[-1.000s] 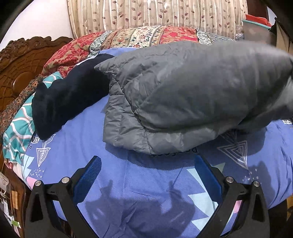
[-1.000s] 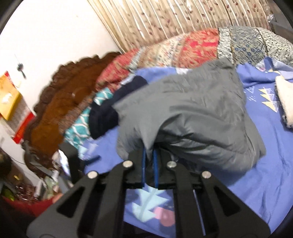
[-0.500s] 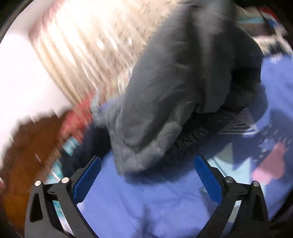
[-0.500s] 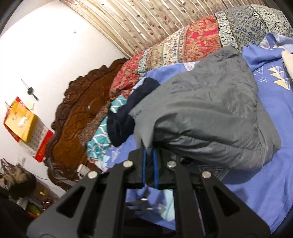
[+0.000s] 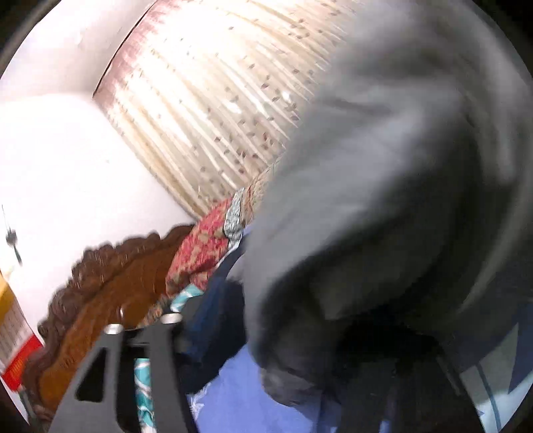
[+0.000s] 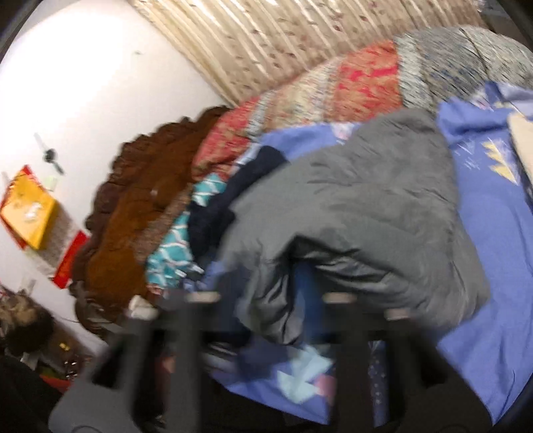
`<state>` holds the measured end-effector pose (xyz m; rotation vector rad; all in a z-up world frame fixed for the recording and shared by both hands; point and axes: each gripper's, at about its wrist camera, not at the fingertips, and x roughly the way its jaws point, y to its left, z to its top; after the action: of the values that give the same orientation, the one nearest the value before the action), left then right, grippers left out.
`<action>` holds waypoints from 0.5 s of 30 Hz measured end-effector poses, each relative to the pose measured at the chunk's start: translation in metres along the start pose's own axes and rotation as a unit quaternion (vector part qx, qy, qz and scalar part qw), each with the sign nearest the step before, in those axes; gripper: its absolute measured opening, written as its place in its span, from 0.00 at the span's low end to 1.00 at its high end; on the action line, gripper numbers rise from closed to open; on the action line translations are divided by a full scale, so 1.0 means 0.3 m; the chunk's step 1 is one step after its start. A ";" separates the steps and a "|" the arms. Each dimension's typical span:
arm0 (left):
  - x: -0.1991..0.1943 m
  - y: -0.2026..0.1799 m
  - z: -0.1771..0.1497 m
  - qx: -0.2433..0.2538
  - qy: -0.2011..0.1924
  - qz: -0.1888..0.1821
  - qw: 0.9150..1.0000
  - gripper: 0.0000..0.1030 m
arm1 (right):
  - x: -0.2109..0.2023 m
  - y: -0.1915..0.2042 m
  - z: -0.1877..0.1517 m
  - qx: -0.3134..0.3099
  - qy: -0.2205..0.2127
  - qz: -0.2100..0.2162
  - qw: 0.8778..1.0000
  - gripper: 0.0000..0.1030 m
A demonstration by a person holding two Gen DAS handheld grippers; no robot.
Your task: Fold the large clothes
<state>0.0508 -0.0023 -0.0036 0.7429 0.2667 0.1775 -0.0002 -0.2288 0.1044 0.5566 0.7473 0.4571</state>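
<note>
A grey padded jacket (image 6: 349, 213) lies bunched on the blue bedsheet (image 6: 493, 249). In the right wrist view its near edge hangs between the fingers of my right gripper (image 6: 269, 296), whose jaws are opening and blurred; the pads stand off the cloth. In the left wrist view the jacket (image 5: 383, 200) fills the right side, very close and blurred. My left gripper (image 5: 306, 333) is rolled over and its jaws are closing with the jacket's lower fold between them. A gap shows beside its left finger (image 5: 163, 336); the other finger is hidden under the jacket.
A navy garment (image 6: 213, 213) and a teal patterned cloth (image 6: 176, 253) lie left of the jacket. Behind them are the carved wooden headboard (image 6: 140, 200), a patchwork quilt (image 6: 333, 86) and a curtain (image 6: 283, 30). A cream item (image 6: 523, 140) sits at the far right.
My right gripper went from shut on the jacket's edge to open, letting it go. My left gripper rolled, moved in close under the jacket, and its jaws narrowed.
</note>
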 end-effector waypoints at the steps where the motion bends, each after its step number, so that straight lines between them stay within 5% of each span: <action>1: 0.000 0.017 0.016 -0.002 0.005 0.000 1.000 0.68 | 0.001 -0.037 -0.028 0.007 -0.005 -0.023 1.000 0.78; 5: 0.018 0.055 -0.029 -0.006 0.030 -0.007 1.000 0.68 | 0.030 -0.175 -0.143 0.032 0.030 -0.082 0.996 0.79; 10: 0.040 0.000 -0.155 0.032 0.074 -0.018 0.997 0.68 | 0.034 -0.345 -0.326 0.070 0.071 -0.190 0.977 0.79; 15: 0.061 -0.050 -0.244 0.030 0.119 -0.045 0.991 0.68 | 0.063 -0.392 -0.407 -0.003 0.094 -0.300 0.949 0.78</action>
<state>0.0471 0.0384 -0.0688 0.7678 0.5338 0.1725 -0.0556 -0.2704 -0.0517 0.2567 1.0501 -0.0565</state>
